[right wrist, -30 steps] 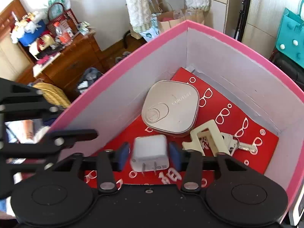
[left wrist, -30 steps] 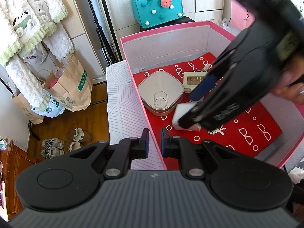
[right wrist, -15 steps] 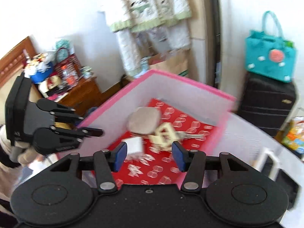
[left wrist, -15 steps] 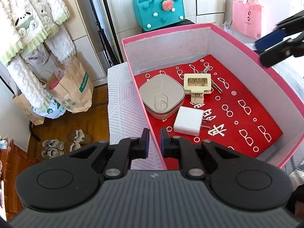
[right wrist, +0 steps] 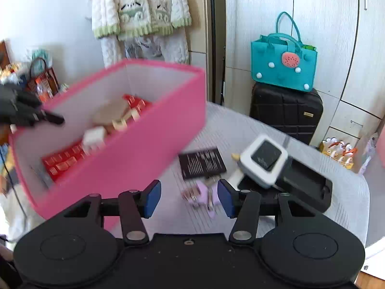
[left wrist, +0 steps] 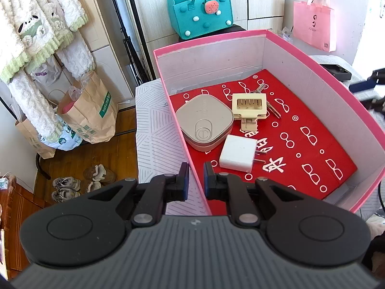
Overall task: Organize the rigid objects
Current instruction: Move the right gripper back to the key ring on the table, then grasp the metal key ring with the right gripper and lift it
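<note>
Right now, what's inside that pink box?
Inside the pink box: a beige square case, a white charger plug, a cream clip lying over keys, partly hiding them.

1. A surface (right wrist: pixel 240 130) under a white cover with grey line patterns carries everything; its edge also shows in the left wrist view (left wrist: pixel 154 130).
2. A pink box (right wrist: pixel 134 154) stands on it, at its left side in the right wrist view.
3. A black card (right wrist: pixel 202 162) with small white print lies flat just right of the box.
4. A lilac item (right wrist: pixel 204 196) with metal bits lies near the card; it is too blurred to name.
5. A long black tray (right wrist: pixel 305 183) lies toward the right edge.
6. A white device (right wrist: pixel 263 161) with a dark square face rests tilted on the tray's left end.
</note>
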Demonstrator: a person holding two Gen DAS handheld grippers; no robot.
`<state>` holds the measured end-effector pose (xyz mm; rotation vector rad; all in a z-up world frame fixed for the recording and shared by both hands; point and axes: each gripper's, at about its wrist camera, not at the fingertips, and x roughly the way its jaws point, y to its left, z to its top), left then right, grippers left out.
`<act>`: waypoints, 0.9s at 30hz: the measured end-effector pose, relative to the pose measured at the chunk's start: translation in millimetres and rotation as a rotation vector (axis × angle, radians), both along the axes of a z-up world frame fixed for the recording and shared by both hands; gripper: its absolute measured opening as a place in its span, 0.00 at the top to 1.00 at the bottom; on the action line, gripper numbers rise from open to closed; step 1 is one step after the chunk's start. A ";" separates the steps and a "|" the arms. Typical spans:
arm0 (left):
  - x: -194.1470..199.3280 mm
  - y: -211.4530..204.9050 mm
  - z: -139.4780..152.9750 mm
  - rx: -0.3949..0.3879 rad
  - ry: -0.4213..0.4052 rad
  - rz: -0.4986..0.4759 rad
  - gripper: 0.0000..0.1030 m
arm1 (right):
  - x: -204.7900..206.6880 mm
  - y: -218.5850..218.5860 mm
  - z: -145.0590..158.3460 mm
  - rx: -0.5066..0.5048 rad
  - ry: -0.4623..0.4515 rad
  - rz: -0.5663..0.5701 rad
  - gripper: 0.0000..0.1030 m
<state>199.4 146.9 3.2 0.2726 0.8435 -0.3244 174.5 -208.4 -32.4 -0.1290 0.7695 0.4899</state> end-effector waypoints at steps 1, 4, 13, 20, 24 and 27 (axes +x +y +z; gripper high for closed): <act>0.0 0.0 0.1 0.000 0.000 0.000 0.90 | -0.6 0.5 -6.6 -0.012 -0.011 -0.007 0.45; -0.1 0.2 0.3 0.003 0.000 -0.001 0.90 | -3.5 4.6 -17.8 -0.034 -0.070 0.006 0.52; 0.3 0.7 0.8 0.004 0.001 0.004 0.90 | -4.1 25.1 -24.9 -0.145 -0.100 0.032 0.77; 0.4 0.9 0.9 0.004 0.001 0.004 0.90 | -8.2 29.6 -27.3 -0.140 -0.061 0.068 0.95; 0.4 1.0 1.0 0.004 0.001 0.004 0.90 | -6.5 30.9 -29.8 -0.124 -0.043 0.048 0.93; 0.4 1.1 1.0 0.003 0.001 0.005 0.90 | -0.6 29.8 -35.2 -0.115 -0.024 0.032 0.92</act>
